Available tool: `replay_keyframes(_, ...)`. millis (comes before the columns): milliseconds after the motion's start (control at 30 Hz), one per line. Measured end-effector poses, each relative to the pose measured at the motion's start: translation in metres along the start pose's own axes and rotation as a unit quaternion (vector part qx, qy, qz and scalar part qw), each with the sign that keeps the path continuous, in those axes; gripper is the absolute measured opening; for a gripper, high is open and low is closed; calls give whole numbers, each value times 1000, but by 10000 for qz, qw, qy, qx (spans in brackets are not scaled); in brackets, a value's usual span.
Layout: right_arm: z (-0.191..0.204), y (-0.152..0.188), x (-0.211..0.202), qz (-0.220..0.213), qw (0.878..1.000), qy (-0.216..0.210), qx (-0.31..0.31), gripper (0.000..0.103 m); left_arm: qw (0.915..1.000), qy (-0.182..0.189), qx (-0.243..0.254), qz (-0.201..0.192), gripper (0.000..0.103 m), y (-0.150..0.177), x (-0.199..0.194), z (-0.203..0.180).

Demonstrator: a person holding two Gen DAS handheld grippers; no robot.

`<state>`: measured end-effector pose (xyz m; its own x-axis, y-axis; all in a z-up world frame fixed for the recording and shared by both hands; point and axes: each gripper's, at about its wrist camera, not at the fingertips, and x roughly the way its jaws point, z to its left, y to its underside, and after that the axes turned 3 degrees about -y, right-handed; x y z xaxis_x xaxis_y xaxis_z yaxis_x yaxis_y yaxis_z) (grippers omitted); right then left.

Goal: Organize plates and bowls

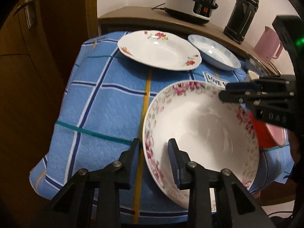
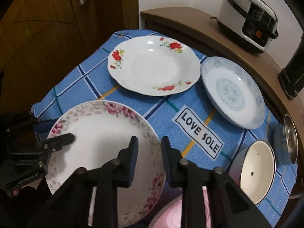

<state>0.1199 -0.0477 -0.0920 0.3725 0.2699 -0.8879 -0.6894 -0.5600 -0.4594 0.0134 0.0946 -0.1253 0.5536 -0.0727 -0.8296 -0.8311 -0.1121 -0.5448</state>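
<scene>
A large white bowl with a pink floral rim [image 1: 201, 125] [image 2: 98, 136] sits at the near side of the blue checked cloth [image 1: 95, 114]. My left gripper [image 1: 153, 148] straddles the bowl's left rim, one pad outside and one against the inner wall, closed on it. My right gripper [image 2: 149, 142] clamps the opposite rim the same way, and it shows in the left wrist view as a black gripper [image 1: 225, 92] over the far edge. Farther back lie a white plate with red flowers [image 2: 153, 66] and a pale blue patterned plate [image 2: 233, 93].
A pink bowl [image 2: 171, 216] sits just below the floral bowl, with a white bowl [image 2: 256, 171] and a steel bowl [image 2: 290, 138] to the right. A rice cooker [image 2: 248, 17], black flask [image 1: 241, 13] and pink jug [image 1: 267, 45] stand on the wooden counter behind. A wooden door is at left.
</scene>
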Motion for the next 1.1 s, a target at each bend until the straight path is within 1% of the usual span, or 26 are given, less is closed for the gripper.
replay_keyframes(67, -4, -1, 1, 61, 10000, 2, 16, 21, 10000, -20, 39, -1, 32, 1, -1, 0)
replay_keyframes(167, -11, 0, 2, 113, 9999, 36, 37, 21, 10000, -6, 52, -5, 29, 1, -1, 0)
replay_keyframes(267, -10, 1, 6, 247, 9997, 8, -63, 21, 10000, -18, 76, -2, 29, 1, -1, -1)
replay_keyframes(333, -6, 2, 11, 349, 9993, -11, -166, 21, 10000, -8, 27, -6, 29, 2, -1, -1)
replay_keyframes(433, -7, 2, 12, 365, 9992, -12, -183, 20, 10000, -21, -89, 4, 29, 2, -1, -1)
replay_keyframes(500, -10, 2, 15, 389, 9991, -41, -134, 16, 9999, -49, -141, -1, 29, 2, -1, -2)
replay_keyframes(533, -12, 3, 18, 415, 9990, -106, -104, 17, 9999, -54, -152, -8, 29, 3, -1, -2)
replay_keyframes(600, -17, 3, 20, 390, 9989, -243, -7, 17, 9999, -107, -134, -16, 29, 3, 0, -4)
replay_keyframes(767, -15, 2, 20, 365, 9991, -201, 93, 17, 9995, -245, -204, -52, 28, 1, -1, -5)
replay_keyframes(967, -19, 3, 15, 201, 9984, -379, 378, 16, 9985, -430, -242, -249, 27, -11, -6, -2)
replay_keyframes(1100, -19, 5, 5, 113, 9986, -355, 387, 16, 9978, -501, -235, -374, 26, -20, -8, 0)
